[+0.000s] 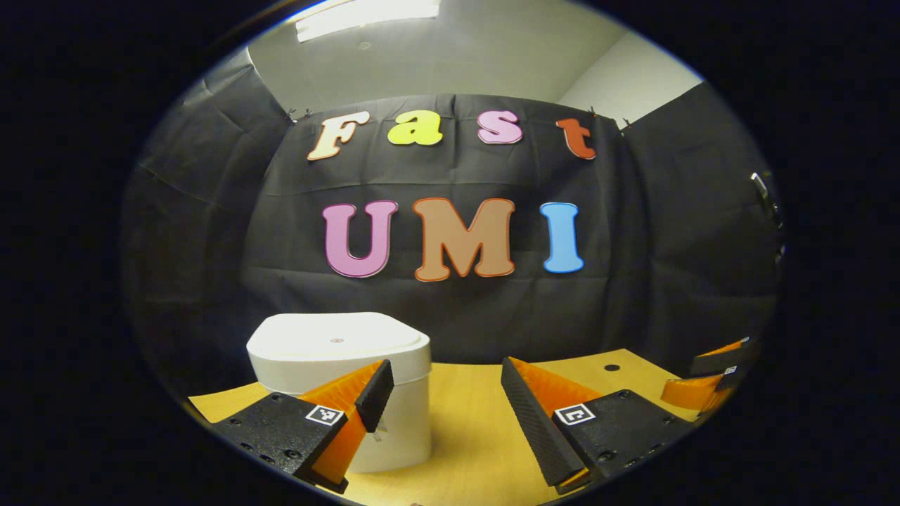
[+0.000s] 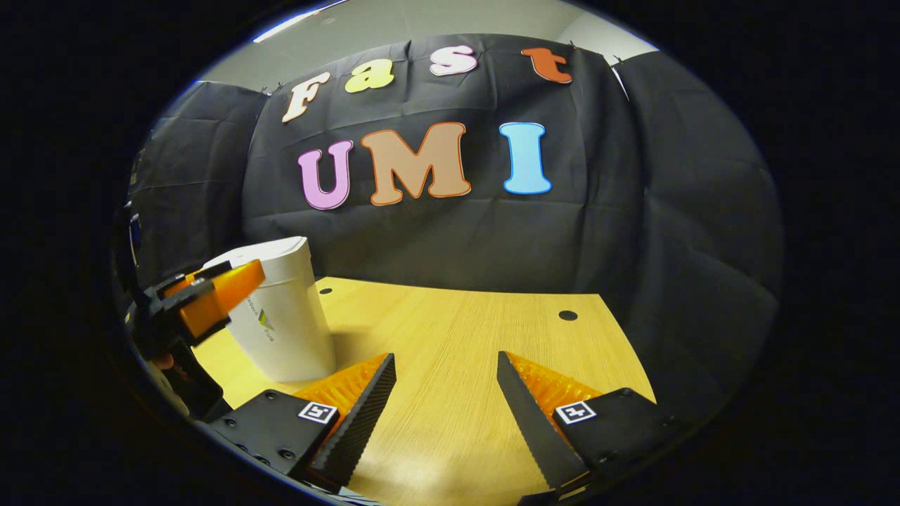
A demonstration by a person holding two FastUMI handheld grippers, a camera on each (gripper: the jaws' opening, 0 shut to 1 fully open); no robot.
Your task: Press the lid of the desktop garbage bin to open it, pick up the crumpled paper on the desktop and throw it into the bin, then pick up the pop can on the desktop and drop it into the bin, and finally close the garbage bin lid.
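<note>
Hand-held grippers (image 1: pixel 444 393) apart beside bin (image 1: pixel 337 351)

A staged recording booth inside a plain office-like room. Ahead of the tool, black cloth (image 1: pixel 457 309) hangs as a backdrop, pinned up at its top corners and wrapping round both sides. Above the cloth are a bare pale wall (image 1: pixel 450 63) and a ceiling light (image 1: pixel 365 14). Below lies a light wooden desktop (image 2: pixel 457 351) with small round holes.
</note>
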